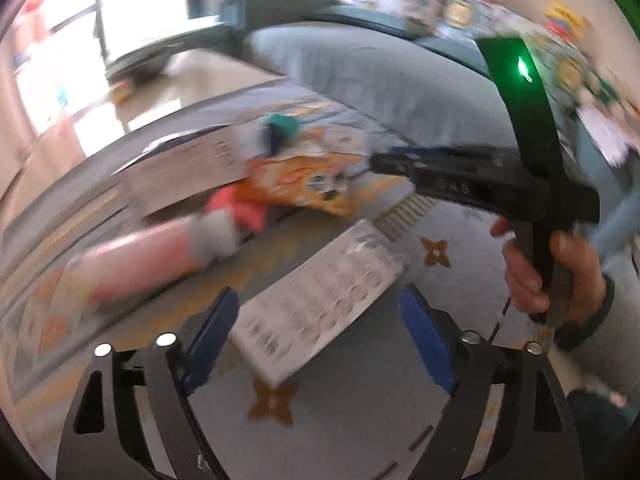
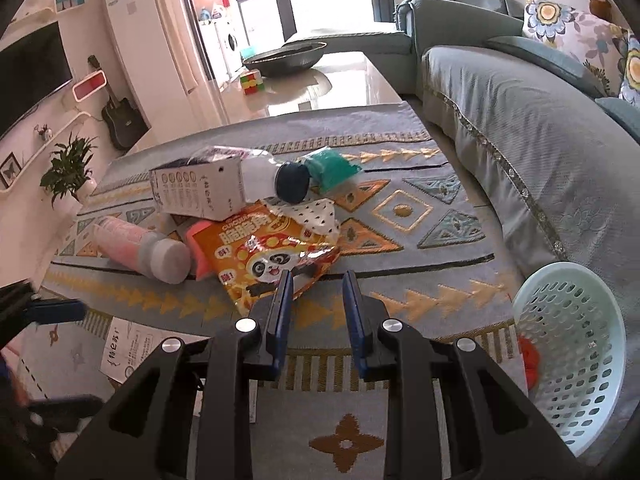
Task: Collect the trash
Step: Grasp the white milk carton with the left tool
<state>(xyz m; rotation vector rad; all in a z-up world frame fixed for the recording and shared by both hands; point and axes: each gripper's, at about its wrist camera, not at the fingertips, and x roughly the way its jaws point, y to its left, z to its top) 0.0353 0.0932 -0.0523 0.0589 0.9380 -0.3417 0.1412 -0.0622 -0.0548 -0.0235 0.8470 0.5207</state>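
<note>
Tongs, left (image 1: 316, 296): spread wide, nothing gripped, poised straight over flat box (image 1: 320, 304) on rug (image 1: 360, 392). Tongs, right (image 2: 318, 280): narrowed to a slim gap, nothing clamped, tips just at near edge of snack bag (image 2: 272, 256).

Trash heaped mid-rug: snack bag, pink bottle (image 2: 132, 244), carton (image 2: 196, 188), dark-capped bottle (image 2: 292, 182) behind. Flat box apart from heap, nearer. Basket (image 2: 580, 360) at rug's right edge beside sofa (image 2: 520, 120), something red (image 2: 528, 360) already inside.

Step in hand, by judgement: pick up flat box with left.
- Box lying diagonal; roll wrist to square the pads across its short width.
- Lower until pads straddle both long edges, then close; thin, so likely to slip if pinched too high.
- Keep clear of right tongs close by.
- Left view blurred; settle before closing.
</note>
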